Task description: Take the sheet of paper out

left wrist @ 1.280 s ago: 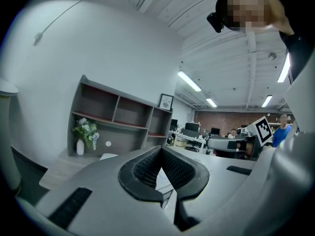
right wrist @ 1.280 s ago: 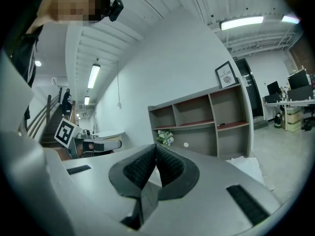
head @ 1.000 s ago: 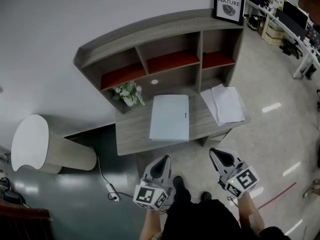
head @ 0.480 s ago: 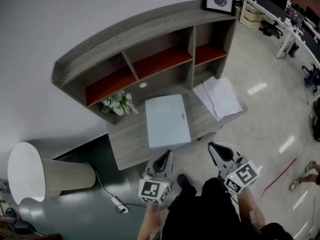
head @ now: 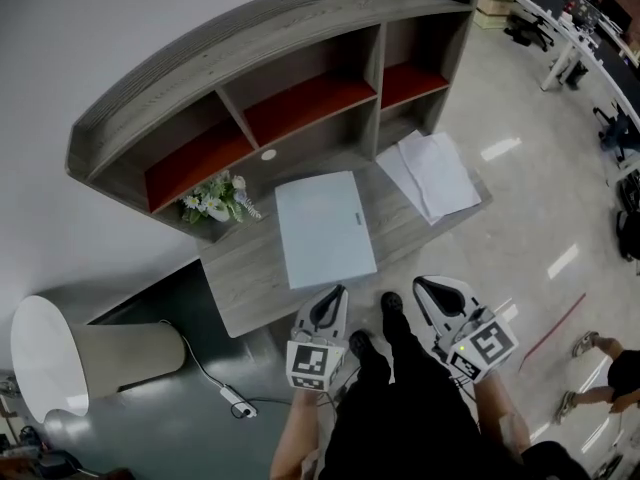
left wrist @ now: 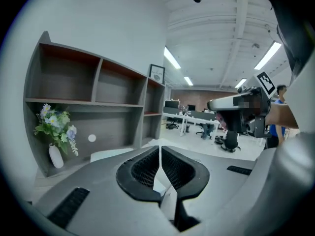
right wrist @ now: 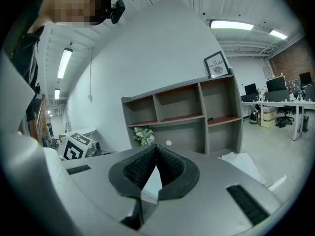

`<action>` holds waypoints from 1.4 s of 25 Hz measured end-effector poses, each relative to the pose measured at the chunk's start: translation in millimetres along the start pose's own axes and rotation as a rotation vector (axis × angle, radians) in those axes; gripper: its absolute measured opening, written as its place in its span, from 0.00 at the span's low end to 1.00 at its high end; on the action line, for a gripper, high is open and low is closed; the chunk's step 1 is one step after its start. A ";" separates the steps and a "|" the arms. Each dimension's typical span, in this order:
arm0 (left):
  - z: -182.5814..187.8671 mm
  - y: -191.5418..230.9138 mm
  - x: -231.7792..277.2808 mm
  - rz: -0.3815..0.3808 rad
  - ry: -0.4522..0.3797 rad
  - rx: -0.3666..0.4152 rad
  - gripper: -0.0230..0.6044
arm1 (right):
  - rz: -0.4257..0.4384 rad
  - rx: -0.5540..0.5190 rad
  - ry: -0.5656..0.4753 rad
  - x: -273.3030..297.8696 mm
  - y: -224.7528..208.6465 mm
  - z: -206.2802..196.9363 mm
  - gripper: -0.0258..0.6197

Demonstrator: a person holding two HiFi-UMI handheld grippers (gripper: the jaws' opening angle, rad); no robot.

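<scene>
Both grippers closed and empty, held short of the desk

In the head view the left gripper and the right gripper hang side by side over the floor, just off the near edge of the grey desk. Each gripper's own view shows its jaws brought together at the tips with nothing between them. The loose sheets of paper lie at the right end of the desk, overhanging its edge a little, well apart from both tools. A flat pale-blue folder or case lies closed in the middle of the desk, just beyond the left gripper. A small vase of flowers stands at the far left, under the shelf unit, whose red-lined upper compartments look bare.
</scene>
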State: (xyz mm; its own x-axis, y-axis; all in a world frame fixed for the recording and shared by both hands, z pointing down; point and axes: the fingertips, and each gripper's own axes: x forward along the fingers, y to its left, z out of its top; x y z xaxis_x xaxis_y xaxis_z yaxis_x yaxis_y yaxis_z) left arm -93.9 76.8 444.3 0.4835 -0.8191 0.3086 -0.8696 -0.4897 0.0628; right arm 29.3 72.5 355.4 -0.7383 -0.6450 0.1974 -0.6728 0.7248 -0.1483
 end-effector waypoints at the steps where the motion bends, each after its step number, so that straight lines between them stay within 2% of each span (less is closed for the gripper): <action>1: -4.4 0.2 5.6 -0.002 0.011 0.005 0.06 | 0.001 0.001 0.002 1.7 -3.5 -0.7 0.06; 7: -29.8 1.0 40.3 -0.016 0.054 0.020 0.06 | 0.029 0.001 0.007 16.7 -26.7 2.0 0.06; 11: -49.7 -3.1 61.7 -0.022 0.114 0.057 0.07 | 0.065 0.003 0.018 27.6 -42.5 2.5 0.06; 21: -97.5 -11.5 111.3 0.019 0.262 0.102 0.20 | 0.172 0.007 0.051 47.5 -80.7 -8.3 0.06; 31: -145.9 -6.9 142.3 0.073 0.429 0.270 0.36 | 0.257 0.019 0.100 58.2 -109.3 -27.6 0.06; 35: -163.1 -9.2 146.6 0.071 0.486 0.349 0.37 | 0.278 0.031 0.110 61.7 -111.6 -31.9 0.06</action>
State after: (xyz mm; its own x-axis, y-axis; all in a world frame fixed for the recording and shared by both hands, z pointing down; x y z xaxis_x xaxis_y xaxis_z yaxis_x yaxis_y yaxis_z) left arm -31.3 10.0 643.8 0.2535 -0.6632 0.7042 -0.7741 -0.5756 -0.2634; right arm 60.4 -40.4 415.0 -0.8861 -0.3911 0.2486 -0.4476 0.8612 -0.2408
